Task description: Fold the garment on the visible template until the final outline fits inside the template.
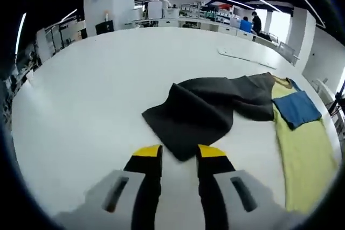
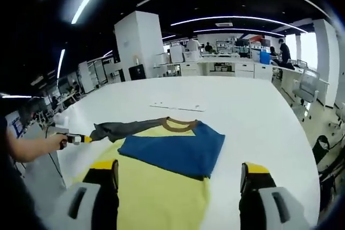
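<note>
shirt spread on the white table, both tools open

a yellow t-shirt with brown collar, blue folded sleeve and dark grey sleeve (image 2: pixel 161 187) lies flat on the wide white table (image 2: pixel 253 111). in the right gripper view its long axis runs away from the camera, collar at the far end, hem near the right tool (image 2: pixel 180 179), whose jaws stand wide apart, holding nothing. in the left gripper view the dark grey sleeve (image 1: pixel 199 111) lies crumpled just ahead of the left tool (image 1: pixel 179 154), jaws parted and empty.
</note>
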A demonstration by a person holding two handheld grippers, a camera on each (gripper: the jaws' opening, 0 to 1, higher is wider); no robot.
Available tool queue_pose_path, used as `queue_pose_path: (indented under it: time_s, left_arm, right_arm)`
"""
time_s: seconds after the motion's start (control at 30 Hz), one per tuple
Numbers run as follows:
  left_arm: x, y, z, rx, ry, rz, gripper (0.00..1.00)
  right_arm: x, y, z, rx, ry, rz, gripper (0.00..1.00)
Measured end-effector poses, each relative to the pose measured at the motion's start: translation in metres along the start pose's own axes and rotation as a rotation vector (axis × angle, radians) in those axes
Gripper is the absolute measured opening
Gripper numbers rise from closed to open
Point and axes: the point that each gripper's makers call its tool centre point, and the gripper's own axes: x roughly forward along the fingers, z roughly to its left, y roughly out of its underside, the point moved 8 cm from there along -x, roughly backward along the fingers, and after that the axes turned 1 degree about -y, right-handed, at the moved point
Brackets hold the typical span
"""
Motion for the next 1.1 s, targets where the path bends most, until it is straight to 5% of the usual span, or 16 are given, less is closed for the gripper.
queue_pose_path:
  time_s: [0.53, 0.83, 1.1]
  left_arm:
    - [0.001, -0.008, -0.006, 0.016, -0.066, 0.031, 0.00]
    - [-0.011, -0.024, 0.023, 0.051, -0.071, -0.014, 0.00]
    - [-0.004, -0.034, 0.053, 0.097, -0.066, 0.023, 0.00]
  right_arm:
    - [-0.029, 0.017, 0.014, 0.003, 0.066, 0.011, 0.86]
    - [-0.031, 0.020, 0.015, -0.020, 0.036, 0.037, 0.91]
    - [-0.034, 0.019, 0.021, -0.039, 0.012, 0.079, 0.97]
